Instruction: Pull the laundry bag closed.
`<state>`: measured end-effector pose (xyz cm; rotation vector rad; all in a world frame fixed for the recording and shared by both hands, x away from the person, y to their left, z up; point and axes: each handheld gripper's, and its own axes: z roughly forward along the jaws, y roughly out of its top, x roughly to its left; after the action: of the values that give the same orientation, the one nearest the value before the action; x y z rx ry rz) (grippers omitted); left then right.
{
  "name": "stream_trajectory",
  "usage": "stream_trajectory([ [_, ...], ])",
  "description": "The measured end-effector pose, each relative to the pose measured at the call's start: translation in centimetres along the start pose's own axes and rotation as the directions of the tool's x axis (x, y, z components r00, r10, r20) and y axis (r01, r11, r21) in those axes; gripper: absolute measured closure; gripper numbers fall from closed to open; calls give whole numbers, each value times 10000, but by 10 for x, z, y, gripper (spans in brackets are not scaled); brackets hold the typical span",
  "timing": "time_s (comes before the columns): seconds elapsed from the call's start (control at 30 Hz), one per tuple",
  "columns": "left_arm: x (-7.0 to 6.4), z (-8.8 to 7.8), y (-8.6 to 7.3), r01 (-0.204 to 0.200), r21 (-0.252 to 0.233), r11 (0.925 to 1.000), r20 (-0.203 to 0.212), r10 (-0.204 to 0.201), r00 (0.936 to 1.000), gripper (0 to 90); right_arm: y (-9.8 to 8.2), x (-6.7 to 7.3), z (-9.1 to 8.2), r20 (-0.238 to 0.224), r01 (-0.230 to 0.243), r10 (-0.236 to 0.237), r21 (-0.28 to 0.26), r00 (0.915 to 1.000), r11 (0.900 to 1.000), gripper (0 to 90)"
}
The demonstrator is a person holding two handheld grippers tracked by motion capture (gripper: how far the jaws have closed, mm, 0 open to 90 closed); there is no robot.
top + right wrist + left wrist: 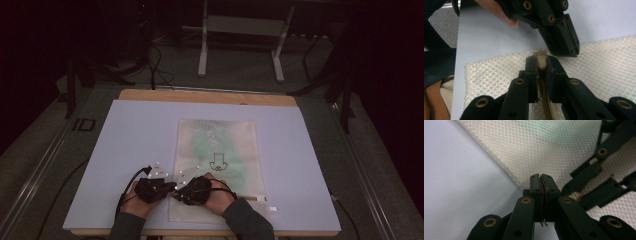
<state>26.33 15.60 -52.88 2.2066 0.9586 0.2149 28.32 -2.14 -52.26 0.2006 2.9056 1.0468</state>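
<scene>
1. High view: both hands meet at 6 o'clock on the tabletop point(125, 150), over the mesh bag's point(220, 150) near left corner.
2. Left gripper view: the left gripper point(541, 178) has its fingers pressed together at the bag's edge.
3. Right gripper view: the right gripper point(541, 61) has its fingers pinching the bag's zipper end point(541, 60).

The right gripper point(541, 62) is pinching the beige zipper tape point(541, 60) of the mesh bag point(604, 65); the left gripper point(566, 47) is hovering just above the bag's edge.

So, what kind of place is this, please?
Probably a lab or recording workspace, not a home. A pale work board lies on a wooden table, dark cables run over the grey floor, and a metal stand rises behind. A mesh bag lies on the board.
</scene>
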Motion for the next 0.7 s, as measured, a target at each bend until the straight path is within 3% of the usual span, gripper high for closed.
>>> stream_trajectory([
  [0.7,-4,2,-1,-224,58,9997,-235,225,9995,897,-2,2,-1,171,271,-274,179,9995,9995,824],
])
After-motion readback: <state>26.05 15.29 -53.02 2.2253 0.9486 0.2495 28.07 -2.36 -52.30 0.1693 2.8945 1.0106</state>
